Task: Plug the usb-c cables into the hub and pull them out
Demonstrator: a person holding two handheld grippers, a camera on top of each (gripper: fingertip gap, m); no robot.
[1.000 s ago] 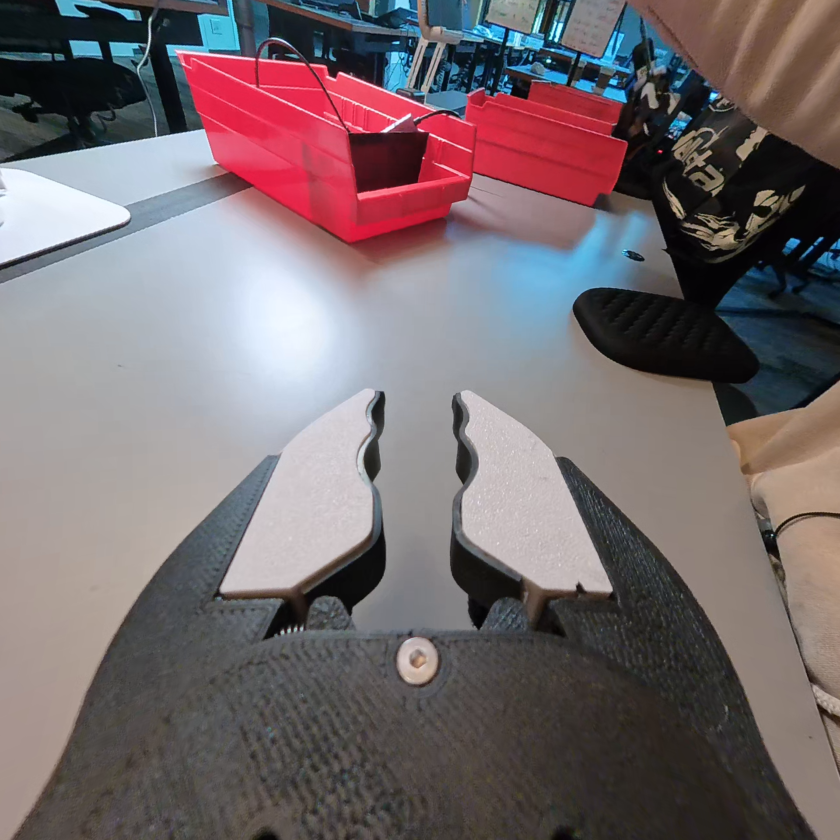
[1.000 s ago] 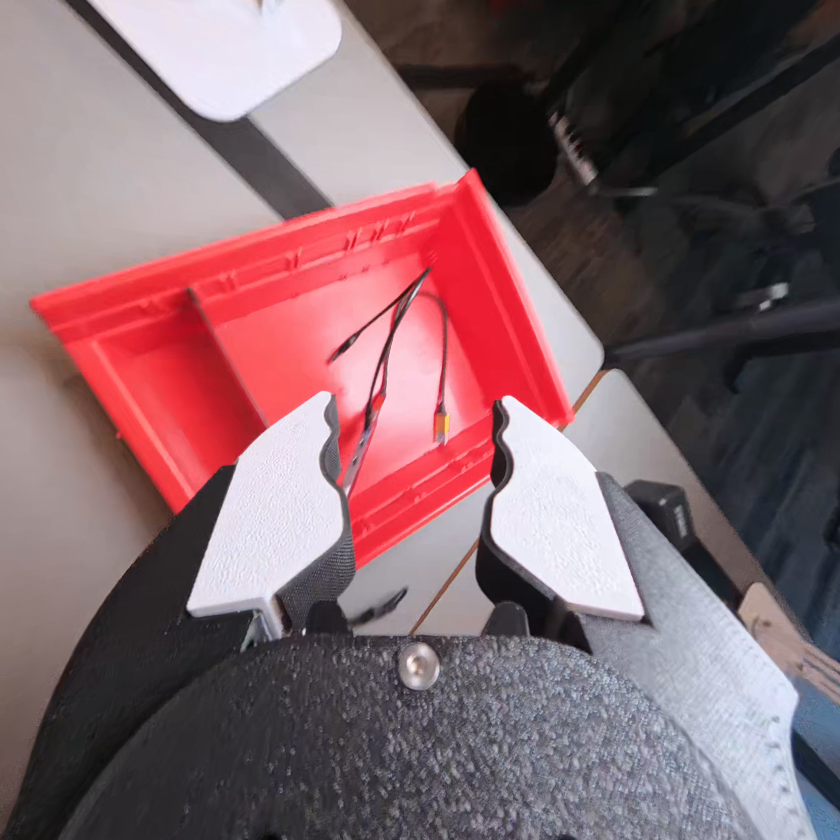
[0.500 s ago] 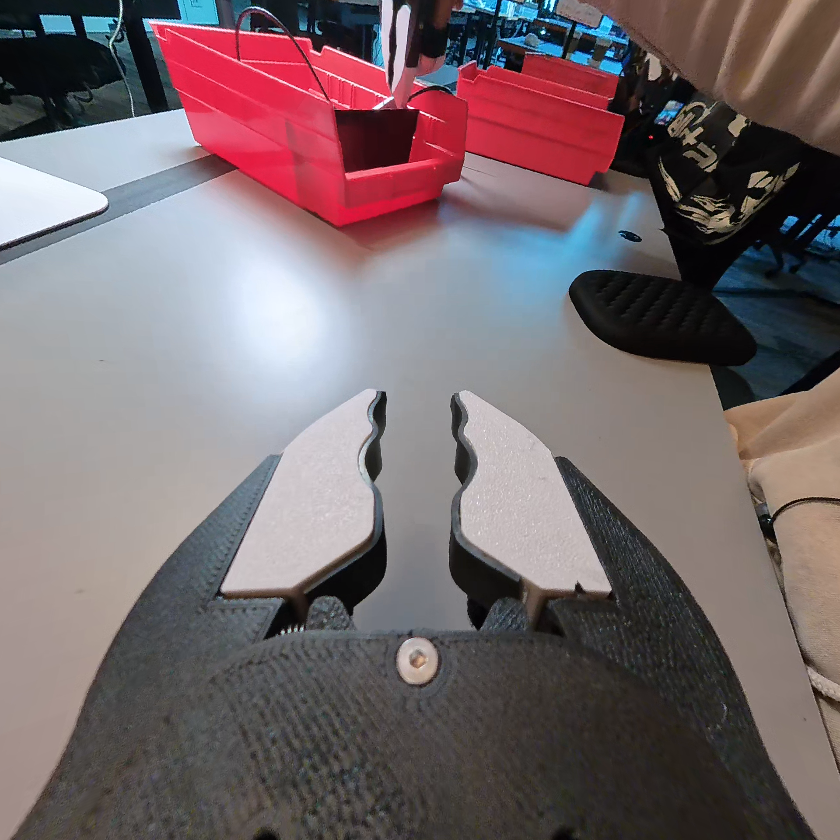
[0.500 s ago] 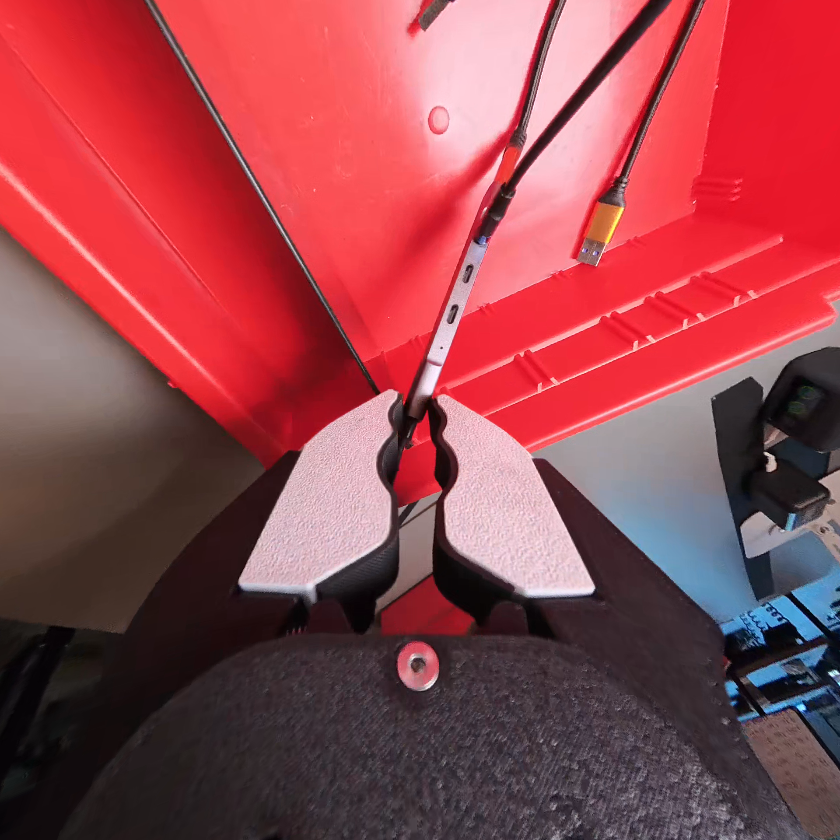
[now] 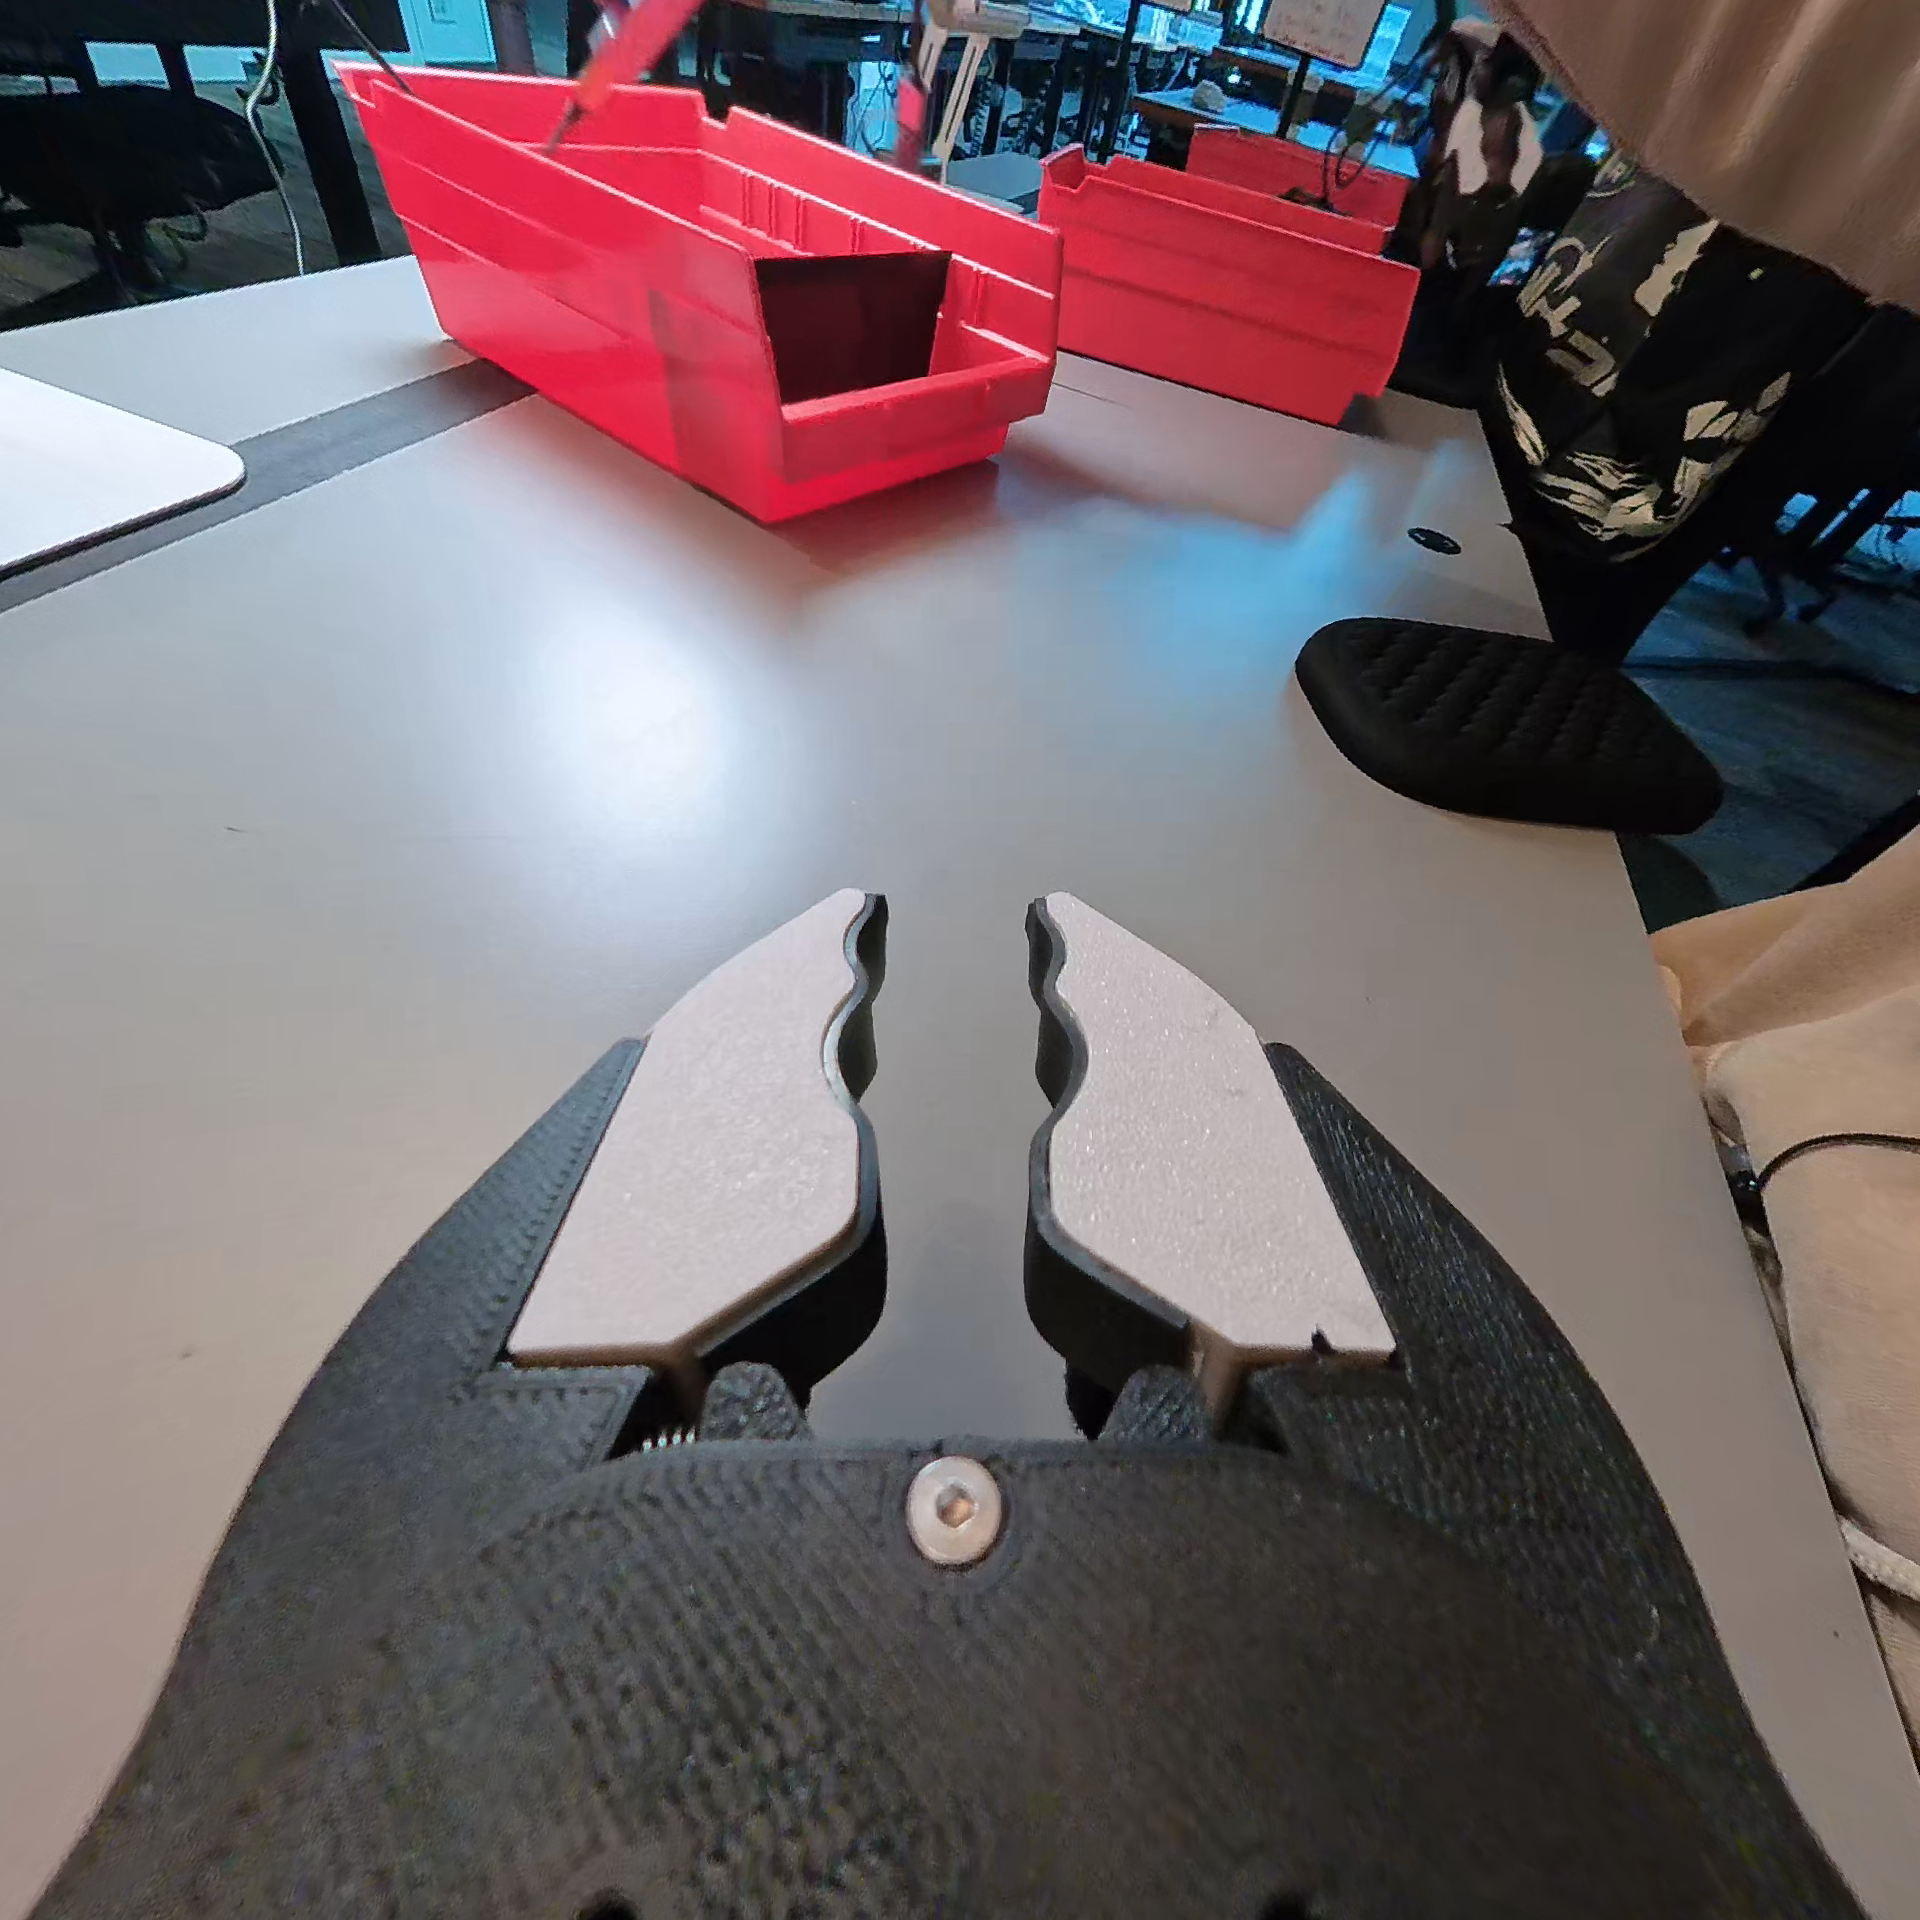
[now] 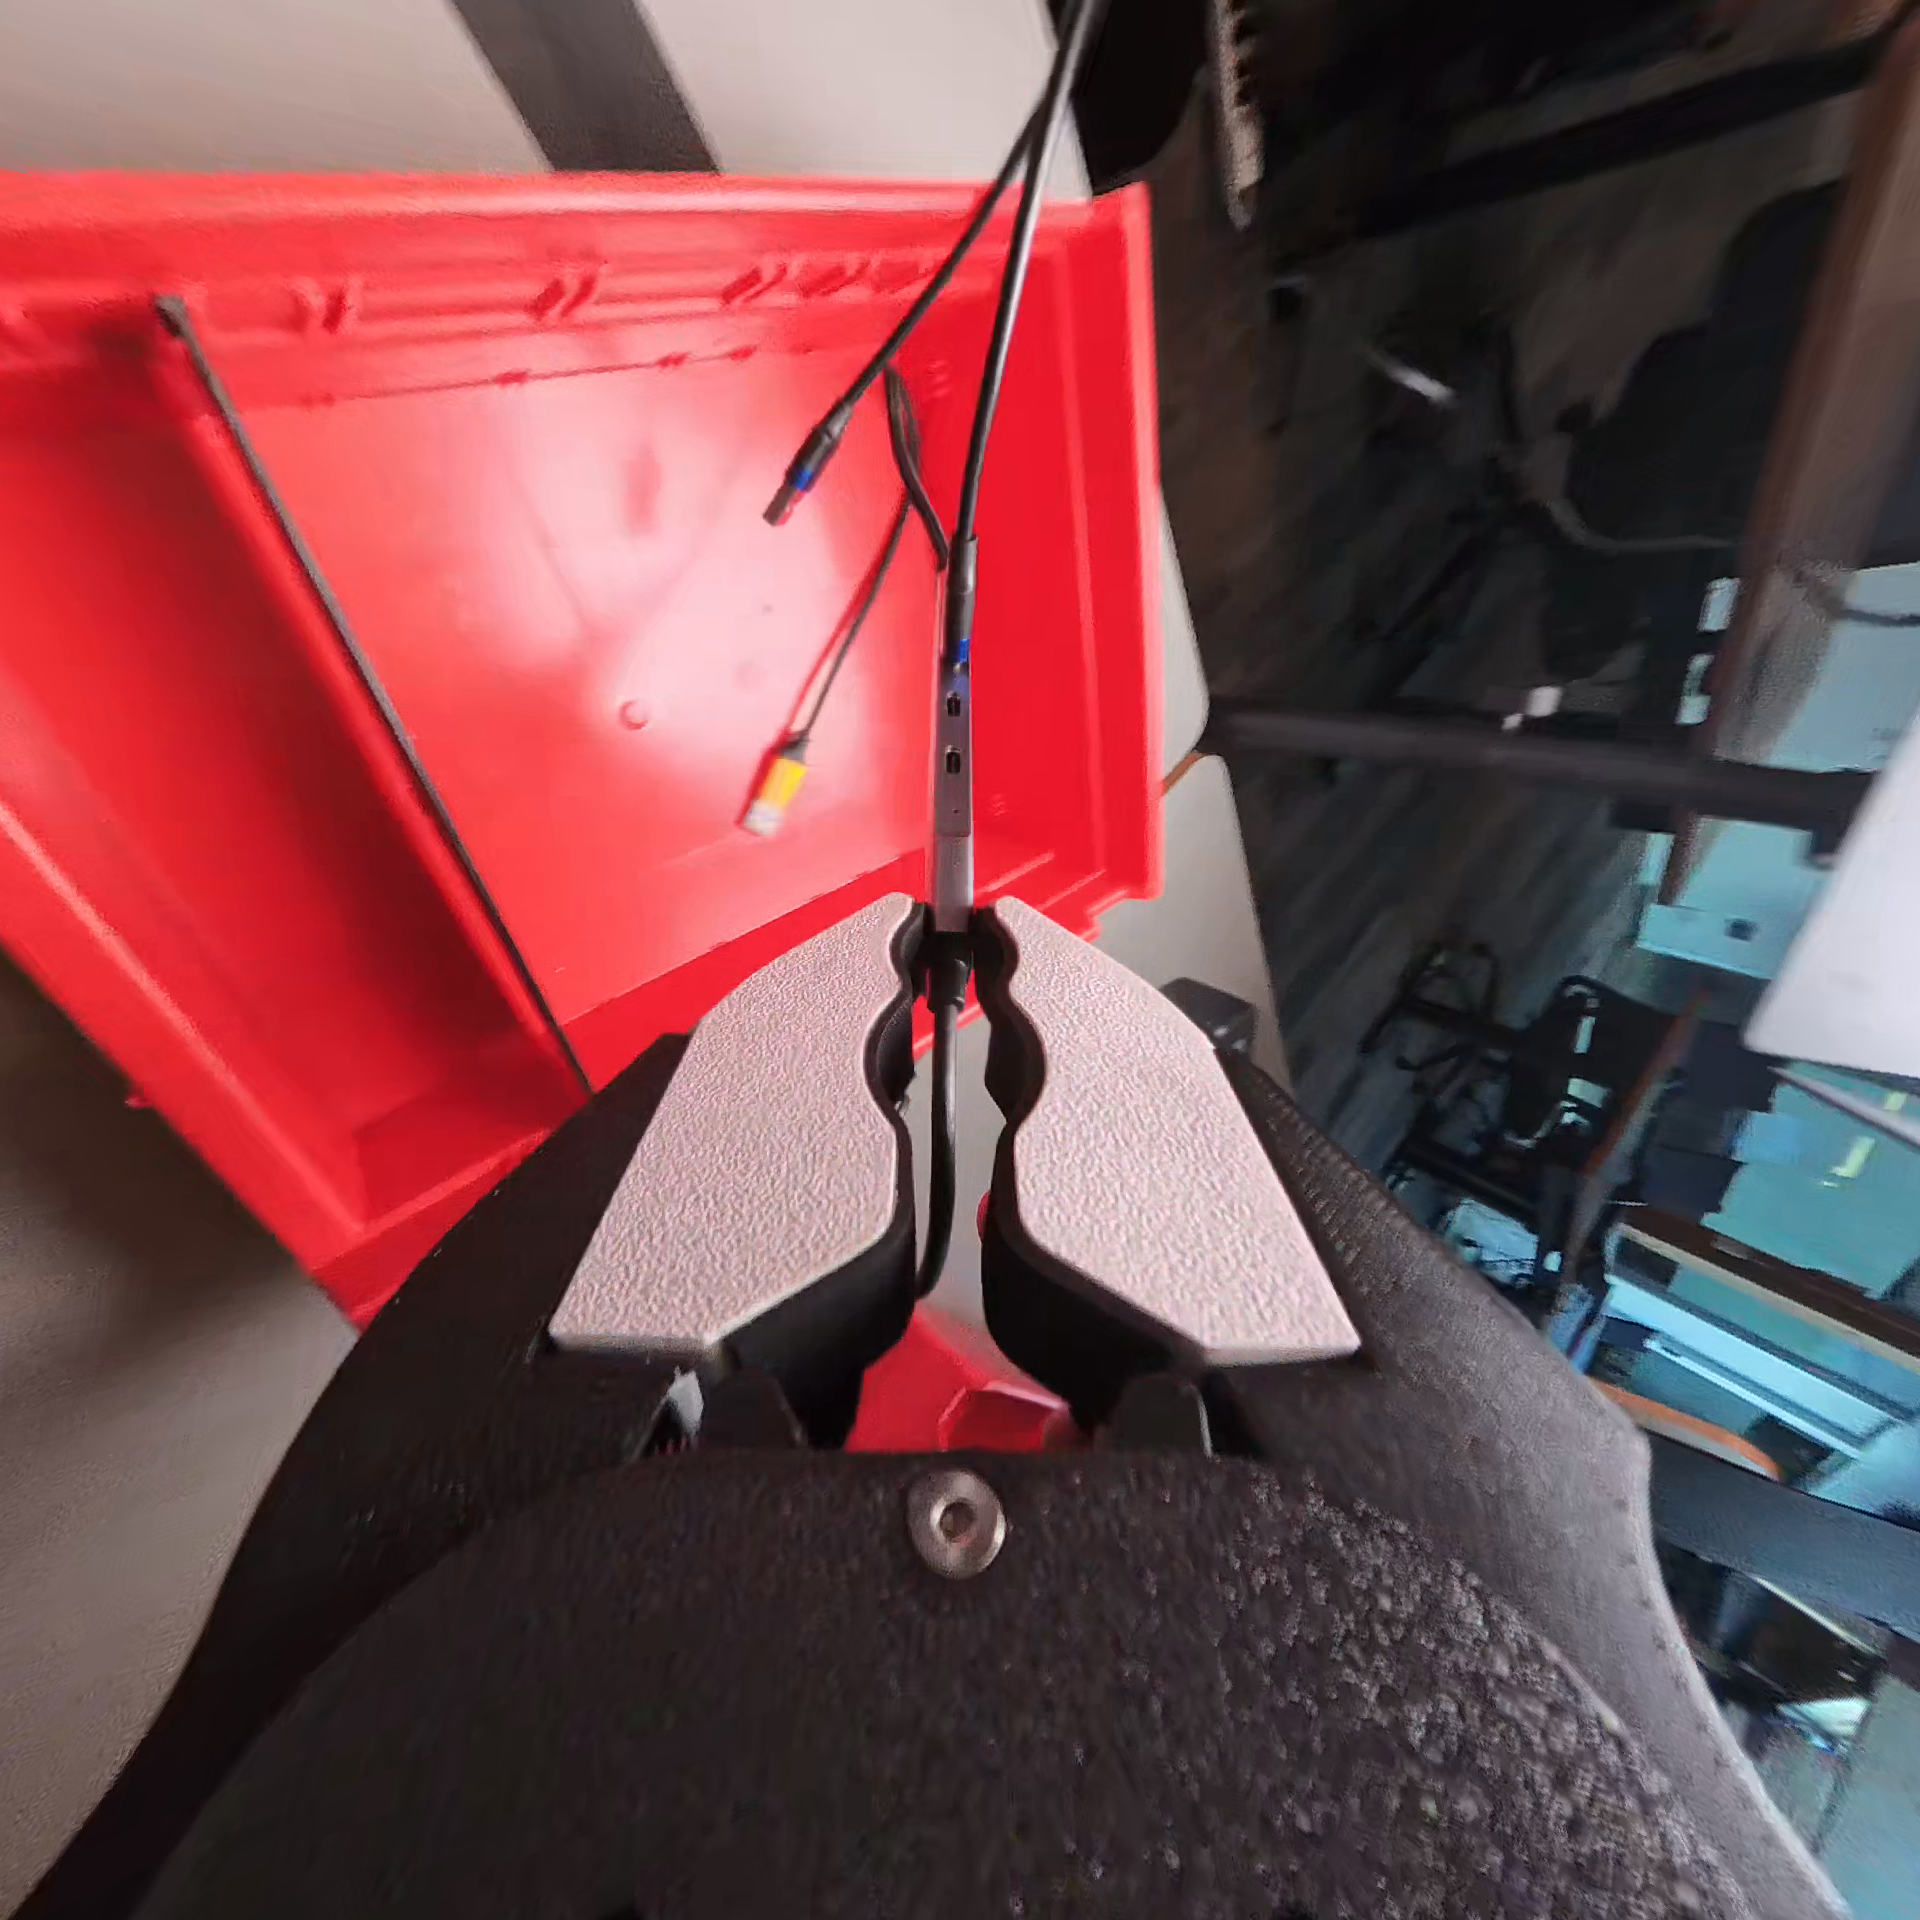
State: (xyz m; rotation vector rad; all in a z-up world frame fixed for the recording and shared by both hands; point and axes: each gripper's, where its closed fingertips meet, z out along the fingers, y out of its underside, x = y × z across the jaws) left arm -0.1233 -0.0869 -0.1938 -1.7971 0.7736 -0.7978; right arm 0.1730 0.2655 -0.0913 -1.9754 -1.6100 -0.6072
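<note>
My right gripper (image 6: 948, 920) is shut on the near end of a slim grey hub (image 6: 954, 774) and holds it above the red bin (image 6: 436, 582). One black cable (image 6: 987, 343) is plugged into the hub's far end. A second black cable with a blue-ringed plug (image 6: 808, 470) and a cable with an orange plug (image 6: 774, 790) hang loose over the bin. My left gripper (image 5: 956, 925) is open and empty, low over the grey table (image 5: 520, 779), well short of the red bin (image 5: 665, 281). The hub is a red-tinted blur at the top of the left wrist view (image 5: 613, 62).
A second red bin (image 5: 1226, 270) stands behind the first. A black chair armrest (image 5: 1496, 727) lies at the table's right edge. A white flat base (image 5: 94, 468) sits at the far left. A person's beige sleeve (image 5: 1766, 125) fills the upper right. My hands' fingertips stand some 45 cm from each other.
My right gripper dropped into the bin, shut on the hub and has lifted it up with its cables trailing. My left gripper stayed open, shifting only slightly over the table.
</note>
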